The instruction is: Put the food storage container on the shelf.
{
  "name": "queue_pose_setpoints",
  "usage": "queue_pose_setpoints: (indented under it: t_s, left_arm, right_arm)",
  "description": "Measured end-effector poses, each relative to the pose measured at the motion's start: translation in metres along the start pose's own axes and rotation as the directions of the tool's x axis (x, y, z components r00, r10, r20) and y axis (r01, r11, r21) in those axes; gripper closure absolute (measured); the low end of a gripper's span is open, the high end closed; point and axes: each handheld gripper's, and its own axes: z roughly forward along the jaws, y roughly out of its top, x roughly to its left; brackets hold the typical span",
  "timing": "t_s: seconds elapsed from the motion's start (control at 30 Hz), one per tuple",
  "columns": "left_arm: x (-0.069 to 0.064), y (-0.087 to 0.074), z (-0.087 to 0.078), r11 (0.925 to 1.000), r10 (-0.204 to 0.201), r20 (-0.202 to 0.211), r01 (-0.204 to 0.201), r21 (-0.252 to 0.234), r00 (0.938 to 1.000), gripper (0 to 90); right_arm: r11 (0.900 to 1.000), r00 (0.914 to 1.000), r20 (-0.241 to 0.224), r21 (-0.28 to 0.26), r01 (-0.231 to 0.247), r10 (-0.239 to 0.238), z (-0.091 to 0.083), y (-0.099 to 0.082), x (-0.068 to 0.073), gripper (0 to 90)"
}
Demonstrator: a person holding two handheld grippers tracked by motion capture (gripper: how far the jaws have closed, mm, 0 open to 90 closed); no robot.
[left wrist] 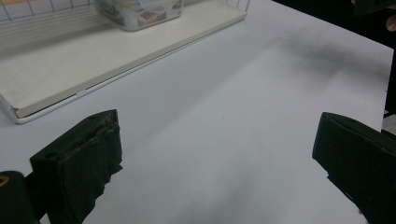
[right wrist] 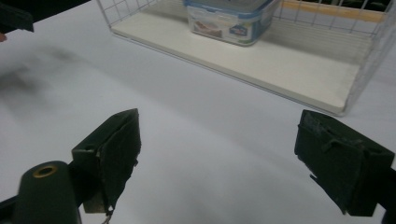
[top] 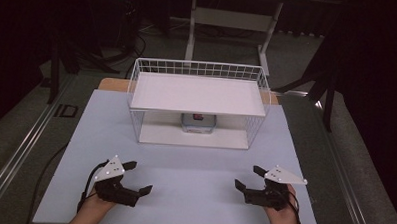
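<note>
Left gripper [top: 137,178] and right gripper [top: 246,176], jaws wide apart.

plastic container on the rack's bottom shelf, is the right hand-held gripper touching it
Apart. The right gripper view shows the right hand-held gripper open over bare table, with the plastic container far ahead inside the wire rack.

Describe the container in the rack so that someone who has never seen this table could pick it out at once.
On the table stands a white wire rack with two white shelves. Under the upper shelf, at the middle of the lower shelf, sits a small clear plastic box with a blue-edged lid. It is the one item in the rack, and a red patch shows on top.
</note>
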Motion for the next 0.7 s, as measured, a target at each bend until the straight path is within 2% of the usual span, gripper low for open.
queue_pose_setpoints:
  t_s: [0.07, 0.17, 0.23, 0.33, 0.47, 0.7]
  left_arm:
    - [0.001, -0.001, -0.002, 1.0, -0.001, -0.009, 0.001, -0.009, 1.0, 2.4]
    - [0.003, -0.001, -0.003, 0.9999, 0.002, -0.021, -0.002, -0.015, 0.9998, 2.4]
    - [0.004, -0.001, -0.006, 0.9995, 0.005, -0.026, -0.006, -0.03, 0.9997, 2.4]
    - [0.005, 0.002, -0.009, 0.9984, 0.005, -0.032, -0.007, -0.057, 0.9995, 2.4]
    - [0.005, 0.002, -0.009, 0.9985, 0.02, -0.042, -0.022, -0.049, 0.9989, 2.4]
    - [0.001, 0.001, -0.004, 0.9988, 0.031, -0.026, -0.031, -0.036, 0.9992, 2.4]
  right_arm:
    - [1.0, 1.0, -0.003, -0.01, 0.002, -0.002, 0.0, -0.003, -0.003, 14.3]
    - [0.9998, 0.9998, 0.005, 0.003, 0.021, -0.021, 0.001, -0.006, -0.004, 14.3]
    - [0.9998, 0.9997, -0.007, 0.002, 0.022, -0.022, 0.002, -0.008, -0.008, 14.3]
    - [0.9992, 0.9993, -0.001, -0.006, 0.039, -0.039, 0.003, -0.008, -0.009, 14.3]
    - [0.9991, 0.999, -0.013, -0.005, 0.042, -0.042, 0.007, -0.009, -0.011, 14.4]
    - [0.9994, 0.9987, -0.039, 0.007, 0.034, -0.034, 0.011, -0.009, -0.012, 14.4]
